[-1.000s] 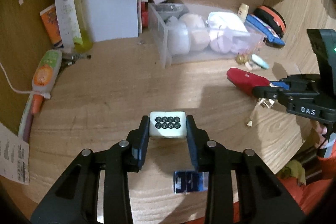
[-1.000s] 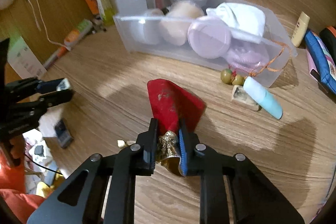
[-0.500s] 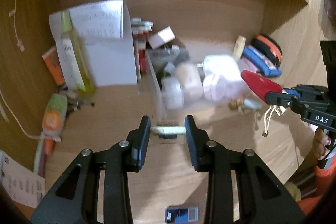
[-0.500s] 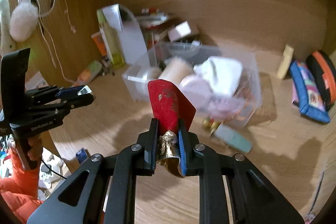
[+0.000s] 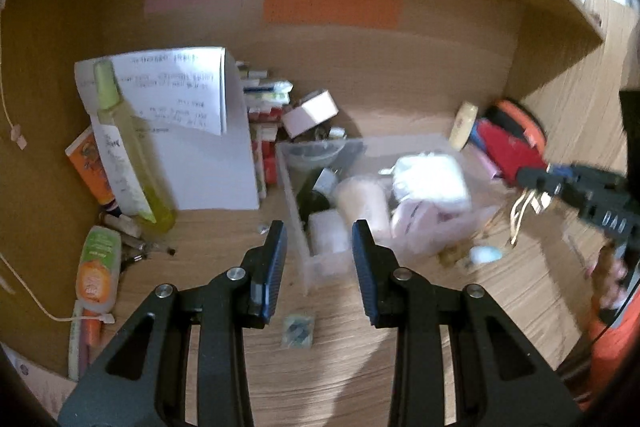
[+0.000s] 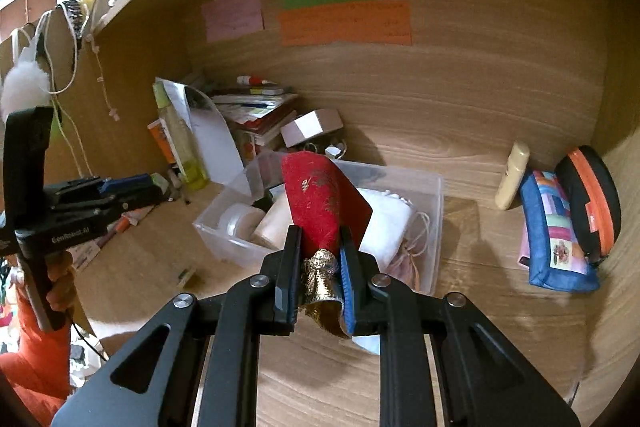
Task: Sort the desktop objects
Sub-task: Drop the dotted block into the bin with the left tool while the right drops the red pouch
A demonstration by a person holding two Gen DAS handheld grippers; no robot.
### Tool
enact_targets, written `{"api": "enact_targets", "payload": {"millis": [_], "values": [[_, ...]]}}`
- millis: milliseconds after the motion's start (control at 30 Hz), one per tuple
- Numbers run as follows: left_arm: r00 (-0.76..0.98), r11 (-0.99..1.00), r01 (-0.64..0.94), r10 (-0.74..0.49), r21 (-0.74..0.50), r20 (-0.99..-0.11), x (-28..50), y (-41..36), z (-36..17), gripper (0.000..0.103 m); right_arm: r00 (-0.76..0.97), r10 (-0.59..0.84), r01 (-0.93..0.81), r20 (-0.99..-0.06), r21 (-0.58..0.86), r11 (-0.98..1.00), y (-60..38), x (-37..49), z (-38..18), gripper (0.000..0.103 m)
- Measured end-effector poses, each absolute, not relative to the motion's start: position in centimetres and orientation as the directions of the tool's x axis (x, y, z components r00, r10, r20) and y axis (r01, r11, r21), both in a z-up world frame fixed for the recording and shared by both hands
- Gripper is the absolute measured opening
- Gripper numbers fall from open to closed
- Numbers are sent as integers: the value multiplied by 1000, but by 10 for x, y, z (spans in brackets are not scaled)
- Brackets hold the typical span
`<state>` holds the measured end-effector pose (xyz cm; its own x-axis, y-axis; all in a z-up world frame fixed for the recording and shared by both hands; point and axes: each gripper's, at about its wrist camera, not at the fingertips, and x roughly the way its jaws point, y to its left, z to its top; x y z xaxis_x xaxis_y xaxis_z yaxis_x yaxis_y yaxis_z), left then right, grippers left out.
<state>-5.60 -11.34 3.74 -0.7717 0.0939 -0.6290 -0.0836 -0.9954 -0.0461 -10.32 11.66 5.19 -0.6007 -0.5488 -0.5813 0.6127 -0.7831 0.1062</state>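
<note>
My left gripper [image 5: 318, 259] is open and empty, held above the desk in front of the clear plastic bin [image 5: 296, 187]. A small white block with dark dots [image 5: 298, 331] lies on the desk below it. My right gripper [image 6: 320, 267] is shut on a red pouch with a gold tied end [image 6: 318, 195], held up in front of the clear bin [image 6: 436, 195]. The bin holds white and pink round things and a white cloth [image 6: 390, 223]. The right gripper [image 5: 538, 181] with the red pouch [image 5: 506, 147] also shows in the left wrist view. The left gripper [image 6: 132, 185] shows in the right wrist view.
A yellow-green bottle [image 5: 128, 147], a white paper stand [image 5: 200, 131] and an orange-green tube [image 5: 98, 267] stand at the left. A blue patterned pouch [image 6: 554, 231], a black-orange case [image 6: 592, 199] and a cream tube [image 6: 512, 175] sit at the right. Books and a small white box [image 6: 312, 127] lie behind the bin.
The left gripper has let go of the white dotted block, which now lies on the desk, and has risen. The right gripper lifted the red pouch off the desk toward the bin.
</note>
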Motion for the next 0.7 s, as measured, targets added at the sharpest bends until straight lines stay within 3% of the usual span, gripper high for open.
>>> {"api": "enact_targets", "payload": {"millis": [333,700], "values": [[-588,-992,-119,93,-27,-803,-73,-119,-40,41,-607,-496,559,-621,110,-822,104,-150,43,15],[-527,-991,-115,116,-64,-842,-89,-117,-68,41,-594,-435,511,-676,100,-854,93,-186,18,15]]}}
